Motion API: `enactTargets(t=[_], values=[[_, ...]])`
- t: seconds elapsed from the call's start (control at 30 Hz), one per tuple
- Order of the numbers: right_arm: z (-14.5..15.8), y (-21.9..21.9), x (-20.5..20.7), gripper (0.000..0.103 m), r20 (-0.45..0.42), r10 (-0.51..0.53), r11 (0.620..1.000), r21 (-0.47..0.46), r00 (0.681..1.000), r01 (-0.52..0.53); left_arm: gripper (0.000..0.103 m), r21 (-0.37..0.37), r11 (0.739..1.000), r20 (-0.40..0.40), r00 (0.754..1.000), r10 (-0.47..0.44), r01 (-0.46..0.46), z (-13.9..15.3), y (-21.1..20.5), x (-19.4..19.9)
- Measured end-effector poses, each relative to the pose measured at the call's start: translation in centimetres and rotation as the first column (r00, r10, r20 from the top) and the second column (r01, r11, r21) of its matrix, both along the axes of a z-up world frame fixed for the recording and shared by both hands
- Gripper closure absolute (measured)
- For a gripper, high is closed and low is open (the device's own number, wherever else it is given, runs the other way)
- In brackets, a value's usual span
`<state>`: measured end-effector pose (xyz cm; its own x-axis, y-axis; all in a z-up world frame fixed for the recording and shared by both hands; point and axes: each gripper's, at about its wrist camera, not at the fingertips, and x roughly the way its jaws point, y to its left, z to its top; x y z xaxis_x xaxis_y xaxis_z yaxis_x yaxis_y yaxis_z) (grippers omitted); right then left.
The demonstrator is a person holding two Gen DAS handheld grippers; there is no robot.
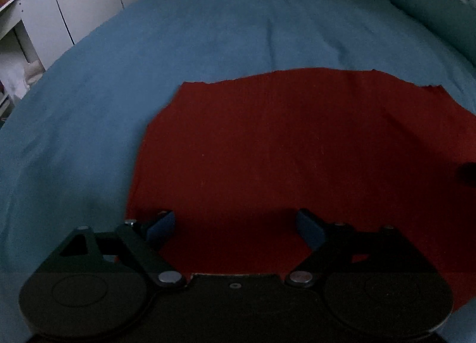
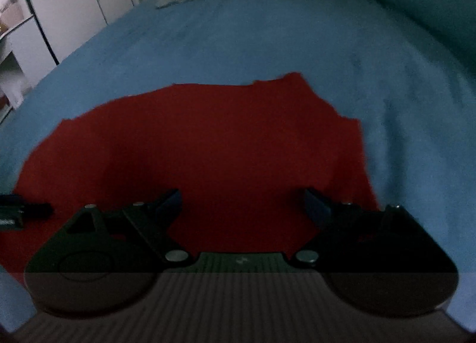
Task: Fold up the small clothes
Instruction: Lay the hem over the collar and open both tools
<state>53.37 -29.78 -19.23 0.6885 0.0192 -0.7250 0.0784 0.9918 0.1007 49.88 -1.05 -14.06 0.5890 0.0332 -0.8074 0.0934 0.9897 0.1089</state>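
Both tongs, left (image 1: 235, 225) and right (image 2: 242, 204), wide and empty over red cloth's (image 1: 297, 149) near edge, spread flat on bed (image 1: 208, 39) for folding.

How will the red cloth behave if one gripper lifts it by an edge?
Probably floppy: the red cloth lies flat, following the blue bedsheet, so it should drape rather than hold shape. Likely light, since it looks thin. Its far edge looks ragged, so it may curl. Pushed, it would likely bunch instead of sliding.

one red cloth (image 1: 297, 149), one blue bed (image 1: 178, 45), two grippers (image 1: 235, 227) (image 2: 242, 206)
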Motion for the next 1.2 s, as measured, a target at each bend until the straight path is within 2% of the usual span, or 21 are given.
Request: enactTargets(t=[0.07,0.13,0.23,0.3,0.43,0.57,0.7,0.8,0.9,0.97,1.0,1.03,1.13,1.2], values=[[0.3,-1.1,-0.3,0.0,-0.017,-0.016,1.0,-0.006,1.0,0.016,0.011,0.001,1.0,-0.012,1.0,0.012,-0.012,0.4,0.1,0.5],[1.7,-3.0,-1.1,0.001,-0.033,-0.007,0.999,0.043,0.999,0.008,0.012,0.011,1.0,-0.014,1.0,0.022,-0.022,1.7,-0.5,0.9],[5.3,-4.9,-2.9,0.001,0.021,-0.024,0.999,0.026,1.0,0.023,0.011,-0.061,0.998,0.019,1.0,0.002,0.0,4.8,-1.4,-0.1],[7.1,-6.3,-4.1,0.001,0.028,-0.054,0.999,0.011,0.998,0.053,0.008,-0.073,0.997,0.028,1.0,-0.01,0.012,6.9,-2.8,-1.2],[8.1,-7.6,-5.7,0.001,-0.032,-0.011,1.0,-0.005,0.999,0.01,0.005,-0.062,0.997,0.011,0.999,-0.038,0.038,8.4,-5.7,-2.9],[6.5,-7.1,-6.2,0.003,-0.066,0.05,0.999,0.001,0.997,-0.05,0.005,-0.074,0.996,-0.053,0.997,-0.052,0.048,7.6,-8.2,-3.3],[4.0,-6.0,-5.9,0.023,-0.101,0.067,0.998,-0.005,0.993,-0.068,0.005,-0.061,0.998,-0.096,0.995,-0.041,0.036,5.9,-9.6,-2.9],[2.0,-5.6,-5.0,0.027,-0.108,0.069,0.997,-0.011,0.992,-0.07,0.005,-0.043,0.999,-0.11,0.994,-0.027,0.023,4.9,-9.8,-1.8],[0.5,-5.8,-5.0,0.027,-0.099,0.08,0.997,0.014,0.992,-0.079,0.005,-0.015,1.0,-0.131,0.991,-0.007,0.006,3.4,-10.1,-0.7],[0.2,-5.6,-5.2,0.031,-0.081,0.085,0.996,0.021,0.993,-0.084,0.005,0.004,1.0,-0.159,0.987,0.012,-0.011,2.2,-10.0,0.0],[0.1,-5.4,-5.2,0.041,-0.076,0.097,0.995,0.028,0.992,-0.095,0.004,0.005,1.0,-0.175,0.984,0.021,-0.02,1.6,-9.9,0.2],[0.0,-5.4,-5.3,0.044,-0.077,0.108,0.994,0.037,0.991,-0.105,0.003,-0.003,0.999,-0.19,0.981,0.033,-0.034,1.1,-9.8,0.4],[0.2,-5.1,-5.4,0.05,-0.086,0.117,0.993,0.035,0.989,-0.115,0.0,-0.025,0.998,-0.205,0.977,0.055,-0.062,0.3,-9.3,0.8],[0.3,-5.5,-5.2,0.056,-0.098,0.103,0.993,0.075,0.99,-0.096,0.0,-0.031,0.998,-0.218,0.975,0.054,-0.062,0.1,-9.2,1.2]])
